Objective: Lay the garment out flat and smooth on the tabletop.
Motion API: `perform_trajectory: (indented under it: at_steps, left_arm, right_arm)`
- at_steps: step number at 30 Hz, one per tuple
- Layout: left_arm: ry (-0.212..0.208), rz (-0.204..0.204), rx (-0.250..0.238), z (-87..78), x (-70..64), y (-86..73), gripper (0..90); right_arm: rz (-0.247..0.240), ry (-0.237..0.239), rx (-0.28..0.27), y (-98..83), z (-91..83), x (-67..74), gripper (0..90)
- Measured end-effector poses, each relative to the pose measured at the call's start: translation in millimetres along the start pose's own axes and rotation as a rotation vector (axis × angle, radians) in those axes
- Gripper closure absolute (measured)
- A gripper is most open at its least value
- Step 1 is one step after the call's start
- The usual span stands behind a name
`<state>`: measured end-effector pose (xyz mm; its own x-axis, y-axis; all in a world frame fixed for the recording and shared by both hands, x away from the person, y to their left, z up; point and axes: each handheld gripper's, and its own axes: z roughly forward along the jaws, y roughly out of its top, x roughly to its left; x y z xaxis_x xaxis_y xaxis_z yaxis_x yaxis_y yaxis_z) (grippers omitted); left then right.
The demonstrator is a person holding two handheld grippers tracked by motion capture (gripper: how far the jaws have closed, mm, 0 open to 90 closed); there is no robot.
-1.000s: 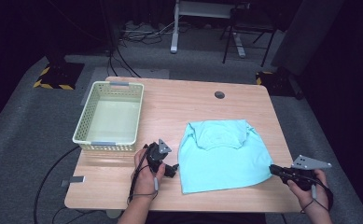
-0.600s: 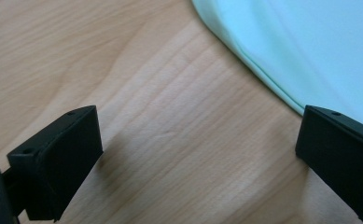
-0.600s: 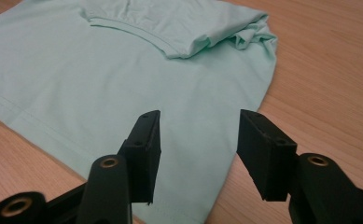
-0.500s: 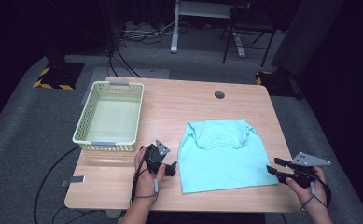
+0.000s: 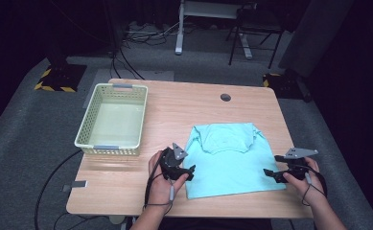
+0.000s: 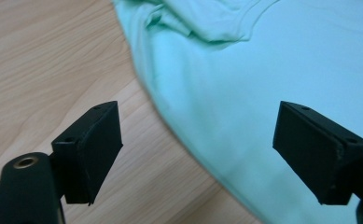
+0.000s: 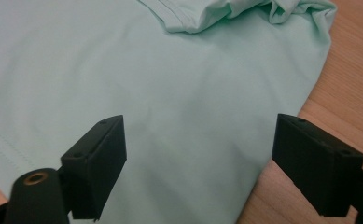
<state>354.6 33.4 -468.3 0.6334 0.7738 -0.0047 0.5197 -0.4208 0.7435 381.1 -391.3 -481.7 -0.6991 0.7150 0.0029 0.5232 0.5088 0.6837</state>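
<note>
A light turquoise T-shirt lies folded flat on the wooden table, collar toward the far side. My left gripper is at the shirt's left edge. Its jaws have just been closing a little but stand open, with the shirt's edge lying under the gap and not pinched. My right gripper is at the shirt's lower right edge. Its jaws have just been opening and now stand wide, with the shirt below them and nothing pressed between the pads.
A pale slatted basket stands at the table's left side with nothing in it. A round cable hole sits near the far edge. Cables run off the table's near left corner, and dark furniture legs stand on the floor beyond.
My right gripper has slid left onto the shirt's right edge and its jaws have gone from shut to wide open. My left gripper has shifted right, toward the shirt's left edge.
</note>
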Motion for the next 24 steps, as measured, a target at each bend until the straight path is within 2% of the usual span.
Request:
perform_trajectory:
  at_steps: [2, 6, 7, 10, 12, 14, 17, 24]
  left_arm:
    - [0.001, 0.000, -0.022, 5.5, -7.4, 5.6, 15.7]
    - [-0.007, 0.055, -0.016, 17.5, -17.3, 10.7, 23.8]
    - [-0.009, 0.058, -0.006, 20.5, -19.1, 10.4, 23.0]
    - [-0.021, 0.074, 0.043, 30.2, -24.7, 5.8, 23.7]
    - [-0.025, 0.091, 0.079, 34.4, -26.7, 1.1, 25.6]
    - [-0.038, 0.101, 0.094, 37.1, -26.8, -4.2, 27.1]
    - [-0.078, 0.082, 0.059, 36.0, -24.5, -11.1, 27.5]
    - [-0.091, 0.126, 0.041, 28.3, -29.8, -19.6, 27.5]
  right_arm:
    - [0.010, 0.008, 0.011, -0.3, 5.0, -2.8, 16.5]
    - [0.012, 0.001, 0.028, -2.6, 11.6, -6.3, 16.3]
    - [0.011, 0.004, 0.039, -3.8, 12.8, -6.5, 15.7]
    - [0.007, -0.004, 0.022, -8.2, 12.9, -5.7, 15.2]
    - [0.016, -0.009, 0.044, -9.6, 8.9, -4.5, 15.4]
    - [0.026, -0.016, 0.058, -12.6, 4.7, -0.6, 15.5]
    - [0.034, -0.032, 0.055, -19.5, -1.5, 8.1, 16.5]
    - [0.077, -0.074, 0.064, -34.7, -17.5, 32.5, 20.2]
